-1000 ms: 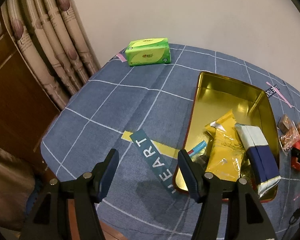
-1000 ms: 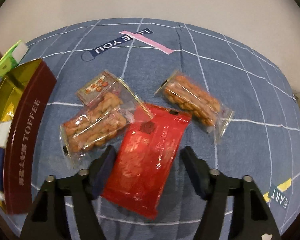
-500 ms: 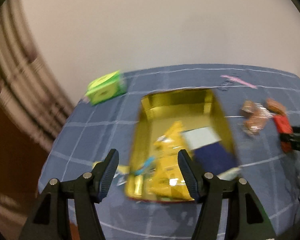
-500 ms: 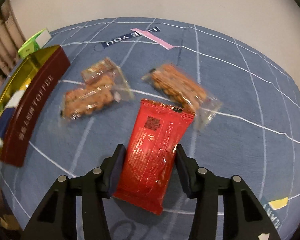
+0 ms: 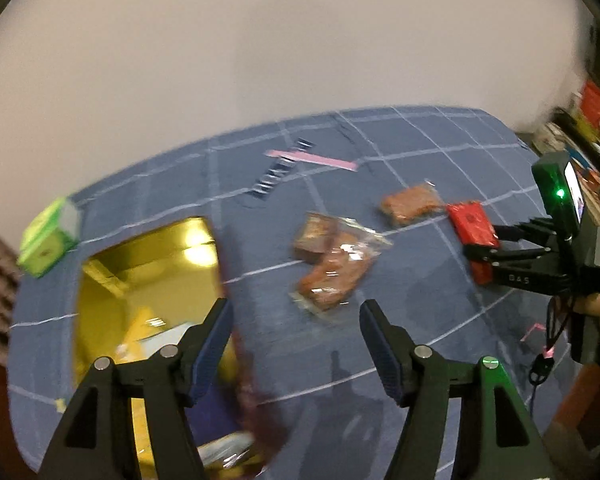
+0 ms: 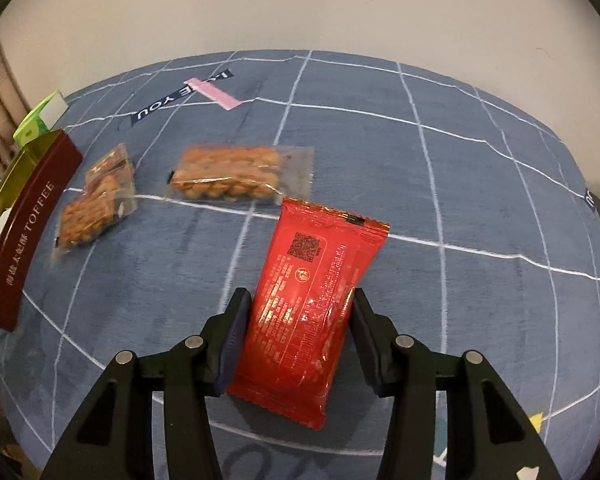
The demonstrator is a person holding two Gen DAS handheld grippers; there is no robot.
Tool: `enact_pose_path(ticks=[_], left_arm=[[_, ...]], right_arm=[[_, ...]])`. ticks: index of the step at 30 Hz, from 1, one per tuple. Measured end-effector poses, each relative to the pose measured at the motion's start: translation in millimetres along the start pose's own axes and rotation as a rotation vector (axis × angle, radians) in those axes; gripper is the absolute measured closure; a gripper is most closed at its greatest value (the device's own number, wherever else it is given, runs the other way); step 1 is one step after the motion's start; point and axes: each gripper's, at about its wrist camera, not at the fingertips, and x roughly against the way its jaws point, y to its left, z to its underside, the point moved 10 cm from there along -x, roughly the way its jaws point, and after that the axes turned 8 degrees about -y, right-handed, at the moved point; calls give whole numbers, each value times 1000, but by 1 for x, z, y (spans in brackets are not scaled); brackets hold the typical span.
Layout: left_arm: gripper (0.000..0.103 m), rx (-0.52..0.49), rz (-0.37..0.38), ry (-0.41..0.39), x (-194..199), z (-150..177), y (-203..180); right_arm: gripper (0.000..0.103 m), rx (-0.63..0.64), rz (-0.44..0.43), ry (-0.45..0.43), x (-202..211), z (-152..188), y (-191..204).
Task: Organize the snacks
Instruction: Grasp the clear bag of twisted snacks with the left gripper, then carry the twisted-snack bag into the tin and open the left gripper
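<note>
On the blue checked cloth, the red packet is now caught and the other hand comes across.

Right gripper (image 6: 298,322) has just closed its jaws; both pads press the red packet (image 6: 314,292), a second ago only straddled, and it seems lifted. Left gripper (image 5: 296,338), a little wider than before, open and empty, swung from the gold tin (image 5: 148,276) toward the clear peanut bags (image 5: 334,268), probably next.
</note>
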Motion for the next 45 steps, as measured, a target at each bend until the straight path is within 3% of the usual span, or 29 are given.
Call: enact_pose_path(ticks=[6, 15, 21, 27, 29, 30, 45], left_arm=[[36, -66, 74, 94, -43, -3, -22], [36, -145, 62, 221, -88, 6, -23], [36, -124, 79, 266, -105, 11, -26], [38, -114, 60, 280, -109, 18, -37], [55, -116, 60, 271, -106, 20, -42], [56, -106, 70, 278, -104, 22, -44], [59, 66, 29, 282, -75, 54, -54]], right_arm=[[56, 46, 6, -30, -1, -1, 3], [56, 56, -17, -51, -1, -4, 3], [55, 52, -20, -61, 0, -4, 2], [55, 49, -24, -67, 1, -4, 2], [55, 49, -23, -67, 1, -4, 2], [55, 49, -23, -68, 1, -4, 2], [55, 31, 2, -87, 0, -5, 1]])
